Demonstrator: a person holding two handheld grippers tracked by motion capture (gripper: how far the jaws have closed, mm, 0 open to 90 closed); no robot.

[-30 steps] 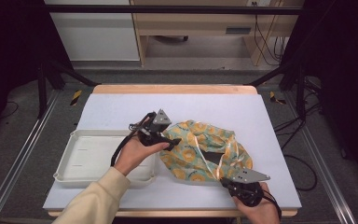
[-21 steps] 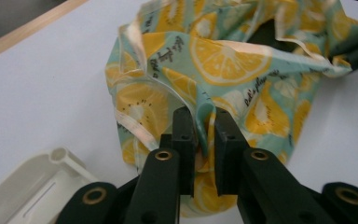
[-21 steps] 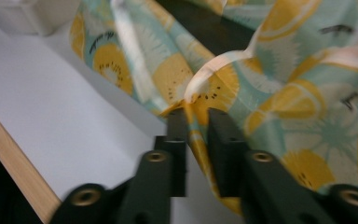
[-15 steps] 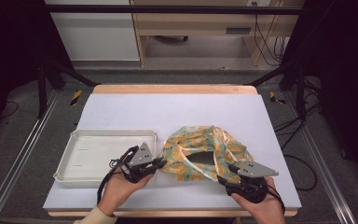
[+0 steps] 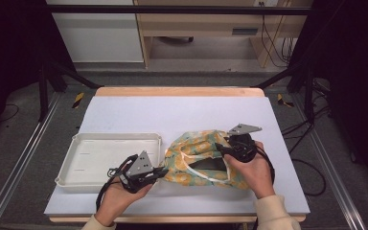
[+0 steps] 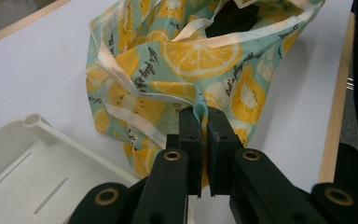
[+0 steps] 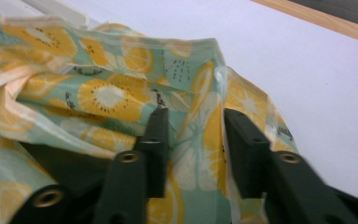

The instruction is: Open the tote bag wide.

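Pinching only a thin fold of the fruit-print bag point(image 6: 200, 60), your left gripper point(image 6: 199, 122) could let it slip; the bag lies right of the white tray point(image 5: 110, 155), and your right gripper point(image 7: 193, 123), just closing, straddles the far edge unclamped.

A table point(image 5: 139, 112) with a pale lavender-white top and a light wooden edge along its far side carries two things. A shallow white plastic tray point(image 5: 76, 178) lies flat toward the near left corner. Just beside it, to the right, a crumpled lemon-print fabric bag point(image 5: 196, 148) rests on the surface, its mouth gaping open.
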